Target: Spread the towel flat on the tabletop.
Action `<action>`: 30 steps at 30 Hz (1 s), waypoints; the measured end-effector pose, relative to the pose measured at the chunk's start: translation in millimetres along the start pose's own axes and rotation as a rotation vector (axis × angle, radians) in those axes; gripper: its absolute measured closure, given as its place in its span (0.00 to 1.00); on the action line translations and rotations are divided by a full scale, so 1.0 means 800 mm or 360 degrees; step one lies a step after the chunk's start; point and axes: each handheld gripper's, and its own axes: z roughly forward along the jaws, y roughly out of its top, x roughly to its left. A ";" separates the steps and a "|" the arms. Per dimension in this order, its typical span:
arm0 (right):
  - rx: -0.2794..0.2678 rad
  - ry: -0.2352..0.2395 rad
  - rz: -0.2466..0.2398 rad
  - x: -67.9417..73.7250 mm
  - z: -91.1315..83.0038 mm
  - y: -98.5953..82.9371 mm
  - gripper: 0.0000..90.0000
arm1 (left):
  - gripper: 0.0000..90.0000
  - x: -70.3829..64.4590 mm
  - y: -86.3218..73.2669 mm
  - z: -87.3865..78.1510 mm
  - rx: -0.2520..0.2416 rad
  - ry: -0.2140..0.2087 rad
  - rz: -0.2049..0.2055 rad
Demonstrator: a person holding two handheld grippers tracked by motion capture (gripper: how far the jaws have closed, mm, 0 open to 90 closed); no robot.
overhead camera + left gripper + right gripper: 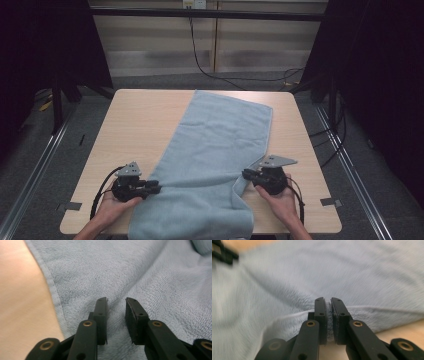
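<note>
A light blue towel [215, 150] lies spread on the wooden desk [145, 125], running from the far edge toward the person and hanging a little over the near edge. Its far part lies flat and slanted; the near part is bunched, with a fold drawn in on the right side.

The left hand-held gripper [150, 188] rests at the towel's left edge, near the front of the desk, held in the person's left hand [114, 207]. In the left gripper view its jaws stand a narrow gap apart, with the left hand-held gripper [116, 302] lying low over the pile of the towel [125, 272]. Cloth shows between and under the jaws, but they do not pinch it; the hemmed edge of the towel runs just to their left, with bare desk [22, 302] beyond it.

The right hand-held gripper [248, 174] sits at the towel's right edge, held in the right hand [280, 197]. In the right gripper view, the right hand-held gripper [328, 301] is closed on a thin fold of towel [337, 270], the cloth pressed between the two jaws and pulled up into a ridge. The view is blurred, and a strip of desk [404, 328] shows at lower right.
</note>
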 end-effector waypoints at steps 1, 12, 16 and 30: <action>-0.0025 -0.0017 0.0002 -0.006 -0.006 0.002 0.94 | 0.79 -0.005 -0.001 0.000 0.0009 0.0003 0.0012; -0.0017 -0.0102 0.0116 -0.018 -0.070 -0.043 0.96 | 0.73 -0.035 -0.020 -0.018 0.0063 -0.0118 -0.0029; -0.0018 -0.0062 0.0121 -0.014 -0.075 -0.051 0.87 | 0.68 -0.036 -0.005 -0.021 -0.0005 -0.0032 0.0004; 0.0141 -0.0012 0.0011 -0.031 0.036 0.020 0.54 | 0.59 0.078 0.099 0.057 -0.0068 0.0246 -0.0111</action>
